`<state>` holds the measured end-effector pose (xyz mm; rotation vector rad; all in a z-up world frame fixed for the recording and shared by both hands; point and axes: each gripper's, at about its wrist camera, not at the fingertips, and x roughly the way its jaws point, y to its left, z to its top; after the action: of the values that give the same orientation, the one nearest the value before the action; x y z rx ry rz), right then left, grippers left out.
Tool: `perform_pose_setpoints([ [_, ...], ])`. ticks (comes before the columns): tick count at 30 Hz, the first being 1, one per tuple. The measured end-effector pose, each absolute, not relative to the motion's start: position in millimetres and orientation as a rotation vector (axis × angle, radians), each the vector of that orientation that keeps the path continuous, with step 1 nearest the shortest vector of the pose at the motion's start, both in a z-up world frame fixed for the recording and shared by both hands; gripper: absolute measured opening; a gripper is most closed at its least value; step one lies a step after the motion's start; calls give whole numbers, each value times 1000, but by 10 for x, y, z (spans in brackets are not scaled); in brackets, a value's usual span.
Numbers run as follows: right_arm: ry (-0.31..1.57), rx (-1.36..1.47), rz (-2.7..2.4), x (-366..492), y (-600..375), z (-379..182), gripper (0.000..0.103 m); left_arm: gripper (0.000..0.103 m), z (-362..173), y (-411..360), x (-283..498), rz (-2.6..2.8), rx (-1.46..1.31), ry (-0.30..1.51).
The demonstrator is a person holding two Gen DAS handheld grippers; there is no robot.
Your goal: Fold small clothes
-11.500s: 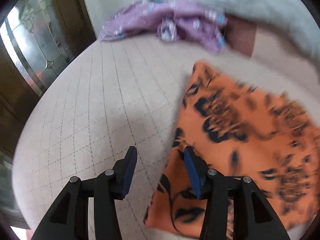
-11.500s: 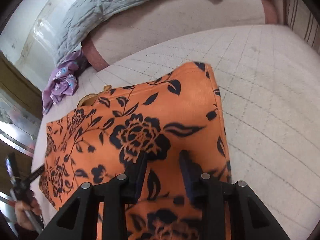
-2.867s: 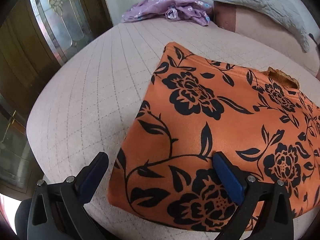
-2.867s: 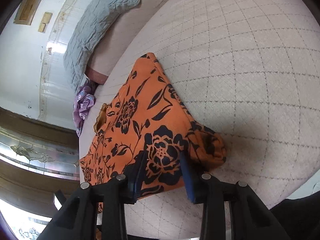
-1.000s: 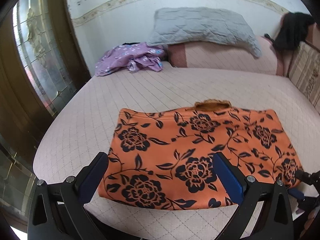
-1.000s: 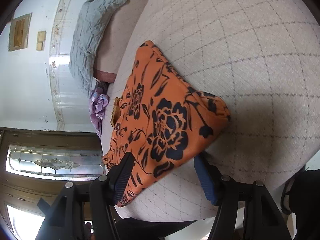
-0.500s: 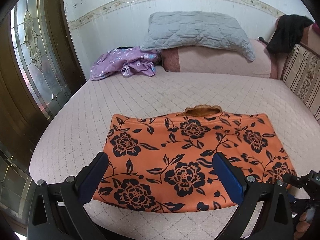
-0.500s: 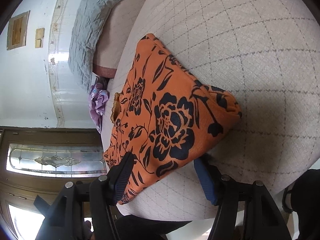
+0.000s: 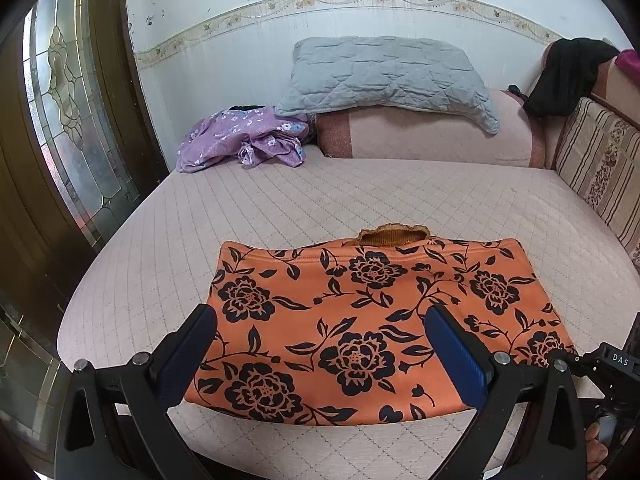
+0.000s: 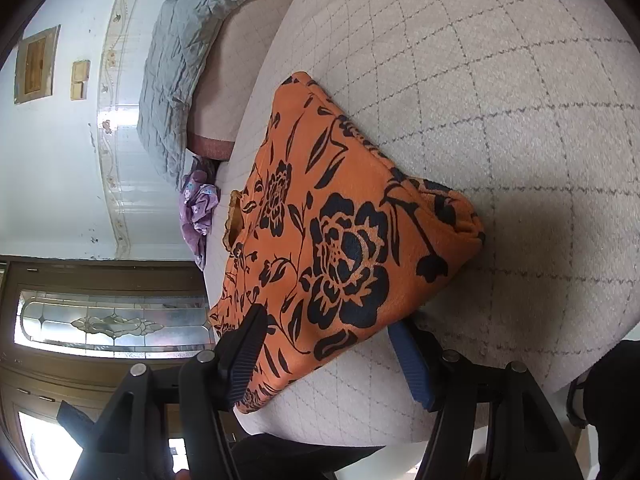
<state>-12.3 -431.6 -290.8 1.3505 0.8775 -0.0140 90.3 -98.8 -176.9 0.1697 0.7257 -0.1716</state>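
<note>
An orange garment with black flowers [image 9: 360, 320] lies folded into a flat rectangle near the front edge of the quilted bed [image 9: 360, 192]. A small brown collar part sticks out at its far edge. My left gripper [image 9: 320, 316] hovers in front of it, open wide, with nothing between the pads. In the right wrist view the garment [image 10: 328, 240] shows its right end, and my right gripper [image 10: 326, 322] stands open around its near edge without pressing it. The right gripper [image 9: 612, 360] also shows at the left wrist view's lower right.
A crumpled purple garment [image 9: 244, 140] lies at the bed's far left. A grey pillow [image 9: 384, 72] rests on a pink bolster [image 9: 432, 136]. A striped cushion [image 9: 600, 176] and black clothing [image 9: 568, 72] stand at right. A glass-panelled door [image 9: 68, 120] stands at left.
The right gripper, shut on the garment's corner about three seconds ago, has let go and stands still. The left gripper has risen a little and drawn back, so more wall shows.
</note>
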Motion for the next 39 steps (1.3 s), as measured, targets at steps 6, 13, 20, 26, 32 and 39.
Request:
perform_pose_setpoints([
  [6, 860, 1354, -26, -112, -4355, -2915, 66, 103, -1743, -984, 887, -174, 161, 720],
  [13, 867, 1342, -16, -105, -4350, -2910, 66, 103, -1828, -969, 936, -165, 165, 734],
  [20, 849, 1329, -42, -91, -4352, -2919, 66, 103, -2316, -944, 1198, -129, 196, 838],
  [26, 787, 1315, -92, -5, -4406, -2939, 66, 103, -3029, -878, 1492, -101, 214, 1027],
  [32, 800, 1152, -196, 204, -4304, -2869, 31, 103, -3071, -862, 1610, -157, 215, 1051],
  [39, 769, 926, -251, 320, -3998, -2512, 20, 103, -2853, -511, 1751, -160, 234, 1021],
])
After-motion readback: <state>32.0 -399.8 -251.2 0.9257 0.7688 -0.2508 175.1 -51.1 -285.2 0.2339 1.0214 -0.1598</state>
